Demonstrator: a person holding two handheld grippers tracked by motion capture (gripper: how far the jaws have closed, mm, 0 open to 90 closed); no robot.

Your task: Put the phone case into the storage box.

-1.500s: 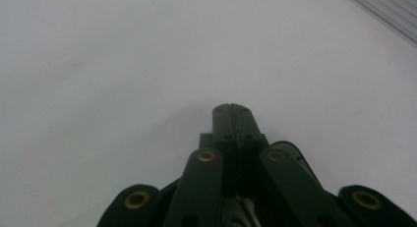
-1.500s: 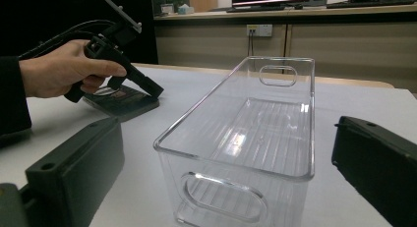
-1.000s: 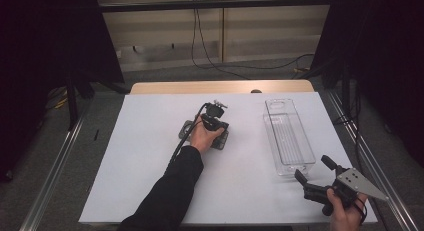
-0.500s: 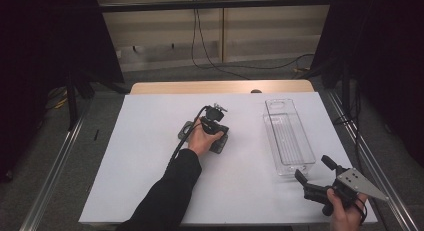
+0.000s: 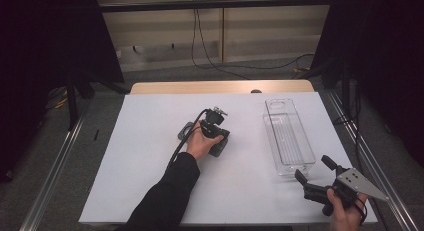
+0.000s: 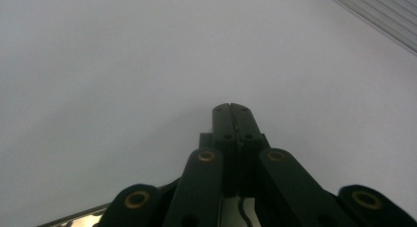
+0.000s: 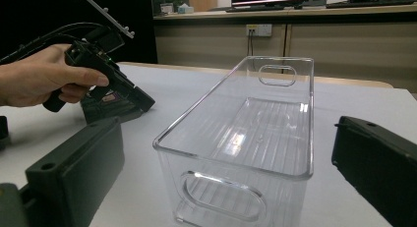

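A hand holds my left gripper (image 5: 219, 149) near the middle of the white table (image 5: 150, 141), its tip down on the sheet. In the left gripper view its jaws (image 6: 231, 109) are pressed together with nothing between them, over bare white surface. My right gripper (image 5: 314, 168) sits at the table's near right corner, open, with its wide-apart jaws pointing at the short near end of a clear plastic bin (image 5: 287, 138). In the right gripper view the empty bin (image 7: 246, 138) stands just beyond my right gripper (image 7: 226, 133), apart from the jaws, and the left gripper (image 7: 142, 101) shows at the far left.
A dark flat item (image 5: 186, 130) lies on the table beside the left hand; what it is I cannot tell. A cable (image 5: 182, 146) trails from the left gripper along the sleeve. Metal rails (image 5: 55, 166) run along both table sides, and the wooden far edge (image 5: 220, 87) borders the sheet.
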